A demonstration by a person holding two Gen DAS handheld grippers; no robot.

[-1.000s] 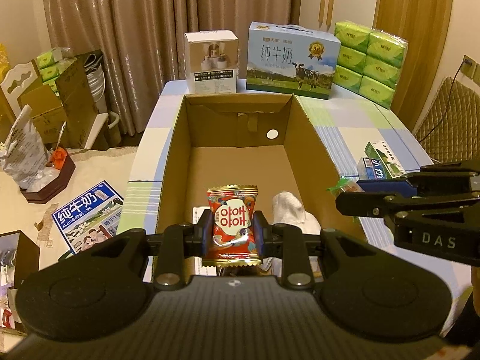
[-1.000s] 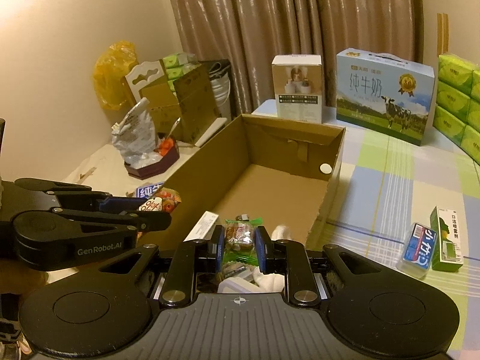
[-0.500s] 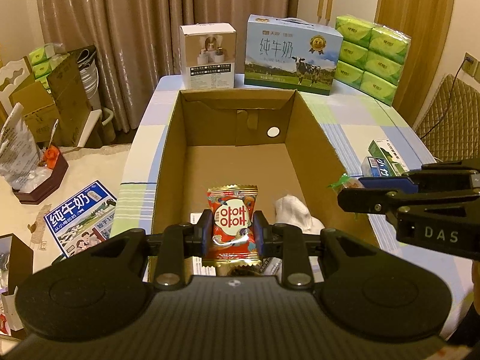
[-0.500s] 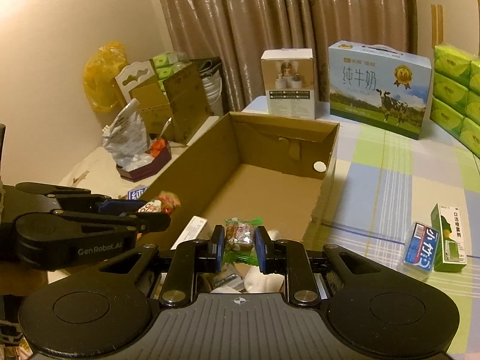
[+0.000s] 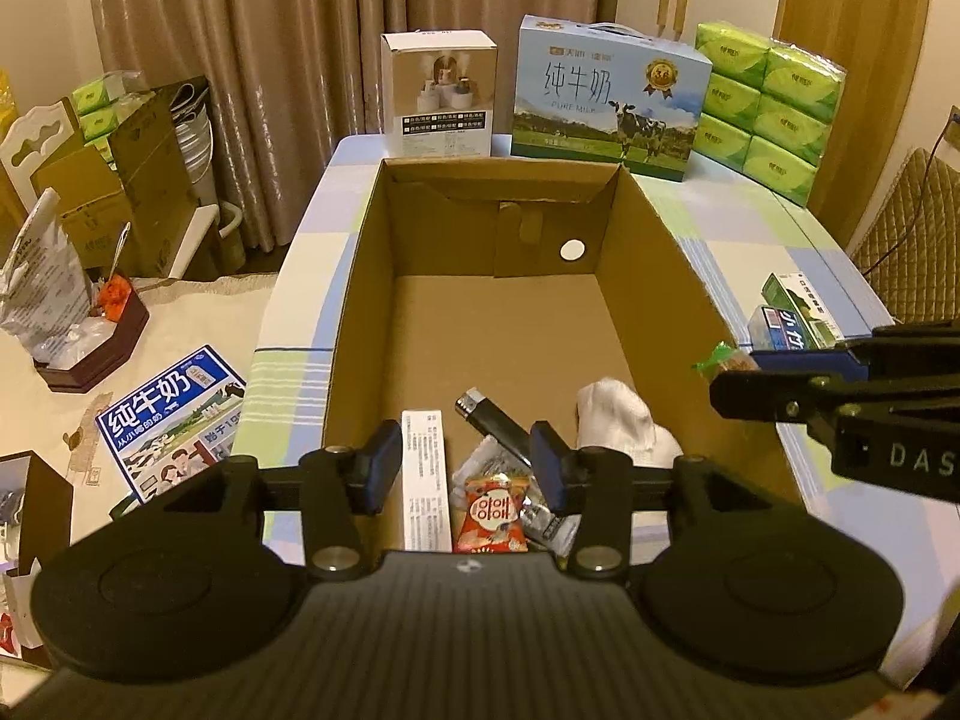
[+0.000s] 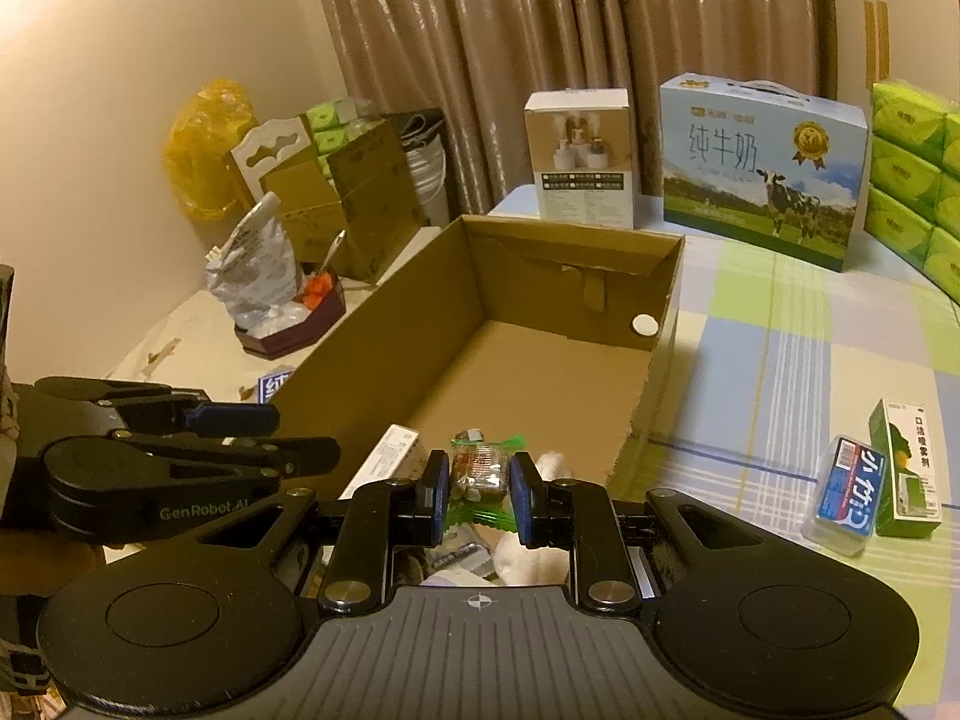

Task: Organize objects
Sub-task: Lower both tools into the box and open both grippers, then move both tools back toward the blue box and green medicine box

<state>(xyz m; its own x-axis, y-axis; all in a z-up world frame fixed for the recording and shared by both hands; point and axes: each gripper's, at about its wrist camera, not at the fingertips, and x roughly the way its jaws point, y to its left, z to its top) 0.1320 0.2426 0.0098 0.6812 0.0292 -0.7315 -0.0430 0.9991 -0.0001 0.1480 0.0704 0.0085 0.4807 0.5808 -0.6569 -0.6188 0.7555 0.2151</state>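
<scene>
the left gripper [image 5: 465,468] hangs over the near end of the open brown cardboard box [image 5: 360,276], its jaws opening with nothing pressed between the pads. the small red foil snack packet with a white round label [image 5: 492,515] lies below them inside the box, among a long white carton [image 5: 426,480], a black lighter [image 5: 489,417] and a crumpled white cloth [image 5: 618,420].

the right gripper [image 6: 478,497] is clamped on a small clear-and-green wrapped candy [image 6: 477,471], holding it above the same near end of the box.

both sweets look feather-light, with crinkly, slick wrappers around a firmer centre. i judge the thick middle the best place to pinch; the flat sealed ends would fold and slide out. a gentle squeeze should do, and a short drop probably harms neither.

on the checked tablecloth [image 6: 780,360] beside the box, a blue-labelled clear case [image 6: 846,495] and a green carton [image 6: 909,468] are not yet packed.
</scene>
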